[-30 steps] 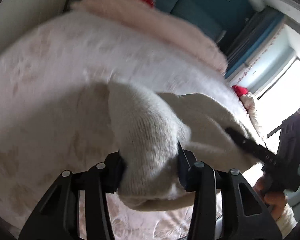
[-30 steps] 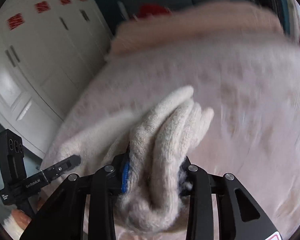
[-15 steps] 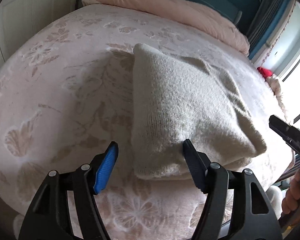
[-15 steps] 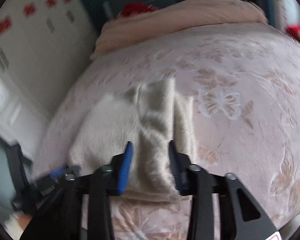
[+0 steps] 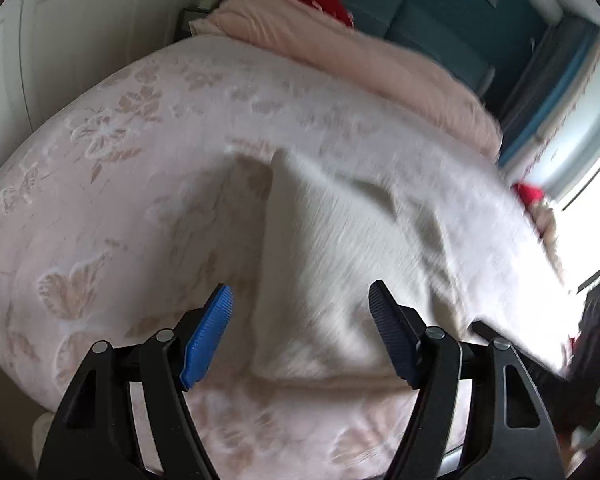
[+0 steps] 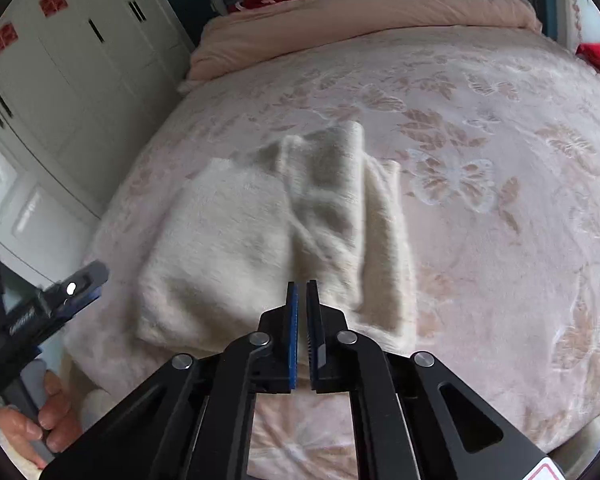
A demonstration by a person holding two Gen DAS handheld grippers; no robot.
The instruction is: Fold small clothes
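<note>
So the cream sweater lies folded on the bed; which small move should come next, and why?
Probably smooth the raised fold on the cream sweater with the right gripper. Its jaws are shut and empty, near the sweater's front edge, and the right-hand layers look bunched and uneven.

Bed [image 6: 500, 128] spread with a pale pink cover, patterned in flowers and butterflies. Lying flat on it at centre, toward 9 o'clock: cream knitted garment [image 6: 236, 240], folded, with overlapping layers along its 3 o'clock edge. At 12 o'clock, bunched along the far end: pink blanket [image 6: 380, 8].
</note>
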